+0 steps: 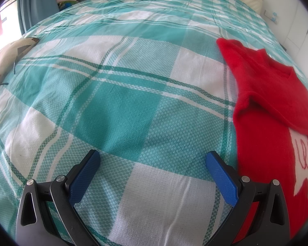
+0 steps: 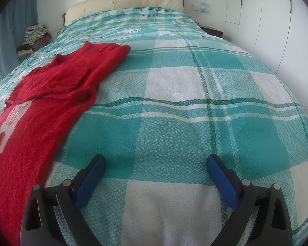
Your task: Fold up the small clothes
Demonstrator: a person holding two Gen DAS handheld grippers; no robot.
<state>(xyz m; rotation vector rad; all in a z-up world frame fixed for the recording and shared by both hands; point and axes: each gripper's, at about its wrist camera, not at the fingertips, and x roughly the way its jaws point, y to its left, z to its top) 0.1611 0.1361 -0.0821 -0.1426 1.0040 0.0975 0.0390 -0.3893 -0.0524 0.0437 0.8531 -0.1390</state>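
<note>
One red sweater (image 2: 51, 94) on the bed, and that's the only garment laid out on the cover; one white motif (image 2: 10, 121) knitted into its front. One bed, under one teal-and-white checked bedspread (image 2: 174, 102), with one cream headboard (image 2: 123, 2) at the far end. Two grippers on show: the left gripper (image 1: 153, 160) and the right gripper (image 2: 156, 164), two blue-padded fingers each, four pads in all. Far left, one heap of mixed clothes (image 2: 33, 39), too jumbled to count. One patterned cushion (image 1: 12, 51) at the left edge. One wall socket plate (image 2: 201, 8) far right.
</note>
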